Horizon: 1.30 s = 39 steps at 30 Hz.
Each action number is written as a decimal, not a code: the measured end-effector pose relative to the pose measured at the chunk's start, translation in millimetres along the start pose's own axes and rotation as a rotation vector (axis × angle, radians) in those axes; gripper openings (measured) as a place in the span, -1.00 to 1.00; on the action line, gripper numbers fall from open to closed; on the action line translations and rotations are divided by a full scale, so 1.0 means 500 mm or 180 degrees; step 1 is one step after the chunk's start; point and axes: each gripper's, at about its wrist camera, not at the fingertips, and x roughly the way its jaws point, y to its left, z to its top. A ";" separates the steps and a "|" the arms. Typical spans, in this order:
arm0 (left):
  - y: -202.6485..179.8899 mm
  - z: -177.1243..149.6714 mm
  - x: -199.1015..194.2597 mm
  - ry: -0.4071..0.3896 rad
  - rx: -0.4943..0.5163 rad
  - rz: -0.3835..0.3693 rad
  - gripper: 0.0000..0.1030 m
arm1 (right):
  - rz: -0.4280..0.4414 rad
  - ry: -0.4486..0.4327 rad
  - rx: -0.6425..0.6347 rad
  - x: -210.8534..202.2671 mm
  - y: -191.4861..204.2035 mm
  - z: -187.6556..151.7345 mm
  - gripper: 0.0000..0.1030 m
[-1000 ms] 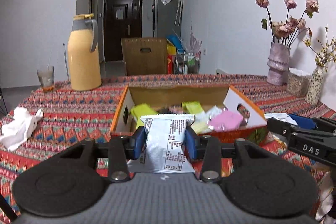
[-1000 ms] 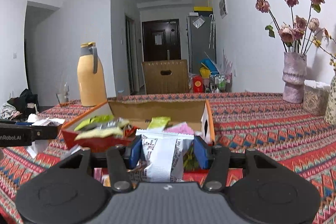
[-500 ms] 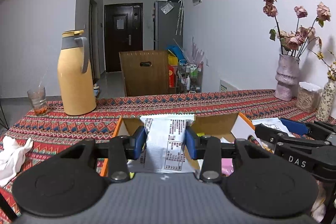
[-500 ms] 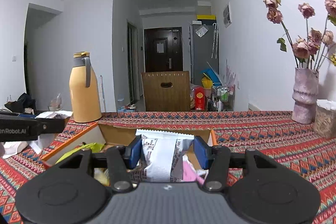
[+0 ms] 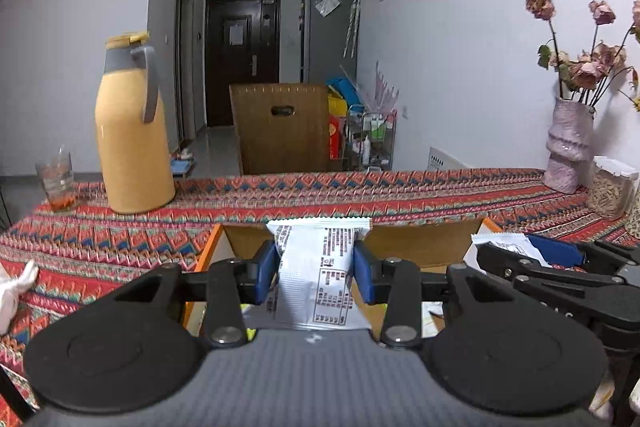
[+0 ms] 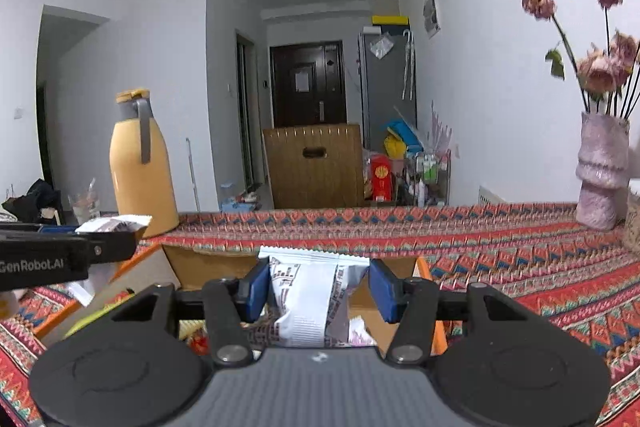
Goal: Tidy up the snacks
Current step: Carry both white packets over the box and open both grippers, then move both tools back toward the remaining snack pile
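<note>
The left gripper has its jaws clamped on a white snack packet, held upright above the open cardboard box that sits on the counter under a patterned cloth. The right gripper has its jaws clamped on a second white packet, also above the box, whose far wall shows behind the blue pads. More wrapped snacks lie inside the box. Each gripper appears at the side of the other's view. A yellow flask stands near the far left edge of the counter, beside a glass. A vase of dried flowers stands at the far right edge.
</note>
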 end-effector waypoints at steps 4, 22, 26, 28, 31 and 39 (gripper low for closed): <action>0.013 -0.009 0.012 0.0061 -0.0041 -0.0013 -0.21 | -0.0015 0.0107 -0.0002 0.015 -0.003 -0.009 0.01; 0.028 -0.008 -0.014 -0.0095 -0.0202 0.0167 1.00 | -0.0096 0.0142 0.0089 0.014 -0.009 -0.018 1.00; 0.027 -0.009 -0.014 -0.0093 -0.0201 0.0175 1.00 | -0.0086 0.0115 0.0088 0.011 -0.009 -0.017 1.00; 0.027 -0.010 -0.013 -0.0088 -0.0198 0.0179 1.00 | -0.0086 0.0115 0.0085 0.011 -0.010 -0.017 1.00; 0.024 -0.010 -0.015 -0.0094 -0.0190 0.0186 1.00 | -0.0085 0.0109 0.0090 0.010 -0.011 -0.017 1.00; 0.018 0.001 -0.026 -0.0132 -0.0182 0.0224 1.00 | -0.0120 0.0054 0.0068 0.001 -0.009 -0.009 1.00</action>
